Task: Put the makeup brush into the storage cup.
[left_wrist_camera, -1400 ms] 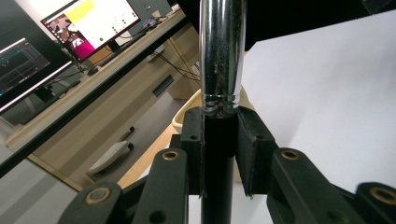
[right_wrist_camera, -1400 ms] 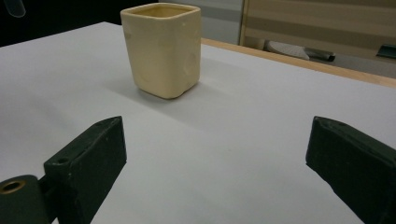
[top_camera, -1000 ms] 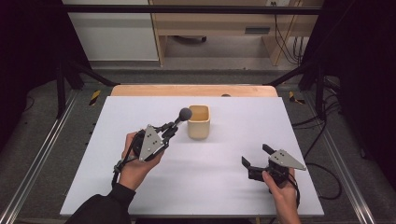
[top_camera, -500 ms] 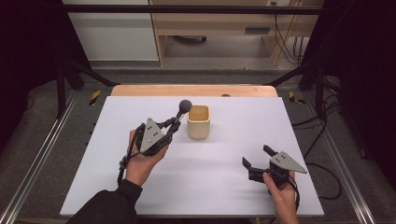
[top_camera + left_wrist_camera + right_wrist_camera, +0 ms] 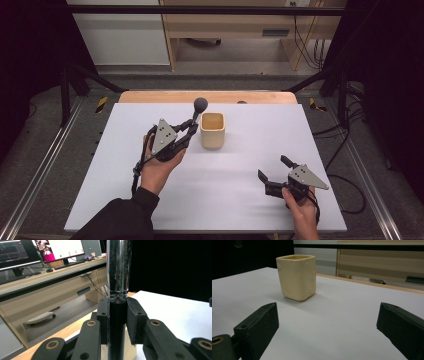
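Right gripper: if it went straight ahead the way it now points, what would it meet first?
Probably the cream square cup. The right gripper rests low on the white table with its jaws open, and the cup stands ahead, slightly left of its centre line. Depth is unclear, so it might pass just beside it.

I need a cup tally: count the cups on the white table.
1. The pale yellow, square-sided ceramic cup stands upright at the middle of the white table, right of the shut left gripper. None seems hidden.

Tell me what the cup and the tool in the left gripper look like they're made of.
Cup: likely glazed ceramic or stoneware; cream, thick rounded walls, soft sheen. Tool: polished metal shaft with mirror reflections, a matte black handle, maybe plastic or rubber, and a dull grey ball end.
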Motion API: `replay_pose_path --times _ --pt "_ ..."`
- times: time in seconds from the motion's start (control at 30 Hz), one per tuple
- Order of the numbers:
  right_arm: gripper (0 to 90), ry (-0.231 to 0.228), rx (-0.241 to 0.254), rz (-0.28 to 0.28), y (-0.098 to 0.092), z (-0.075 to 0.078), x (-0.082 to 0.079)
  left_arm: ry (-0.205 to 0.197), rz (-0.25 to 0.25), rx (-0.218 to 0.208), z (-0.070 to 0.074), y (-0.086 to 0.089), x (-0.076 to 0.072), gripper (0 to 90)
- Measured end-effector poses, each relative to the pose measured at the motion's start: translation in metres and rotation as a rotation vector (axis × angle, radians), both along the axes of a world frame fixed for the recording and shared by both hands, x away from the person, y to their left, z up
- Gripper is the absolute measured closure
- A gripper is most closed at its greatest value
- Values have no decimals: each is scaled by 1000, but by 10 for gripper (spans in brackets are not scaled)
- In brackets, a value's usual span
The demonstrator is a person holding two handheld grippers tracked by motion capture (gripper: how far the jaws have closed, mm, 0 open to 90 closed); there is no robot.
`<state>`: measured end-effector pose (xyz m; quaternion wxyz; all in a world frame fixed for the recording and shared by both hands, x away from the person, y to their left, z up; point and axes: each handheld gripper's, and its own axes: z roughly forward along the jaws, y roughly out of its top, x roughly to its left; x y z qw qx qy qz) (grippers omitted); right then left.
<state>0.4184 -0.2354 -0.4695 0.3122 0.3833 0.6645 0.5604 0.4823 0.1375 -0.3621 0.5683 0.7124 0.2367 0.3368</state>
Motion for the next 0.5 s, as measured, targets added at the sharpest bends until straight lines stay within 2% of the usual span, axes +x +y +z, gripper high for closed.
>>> replay_pose_path --times 0.1,0.27,0.43,0.5 --pt "44 -6 27 8 0 1 -2 7 3 -10 0 -2 2 741" --pt "52 -56 22 11 2 5 -2 13 6 -38 1 -4 6 740" --pt "51 -66 14 -1 2 7 -4 21 13 -61 2 -6 10 740" --pt "49 -66 10 1 0 6 -3 39 12 -74 1 -6 11 741"
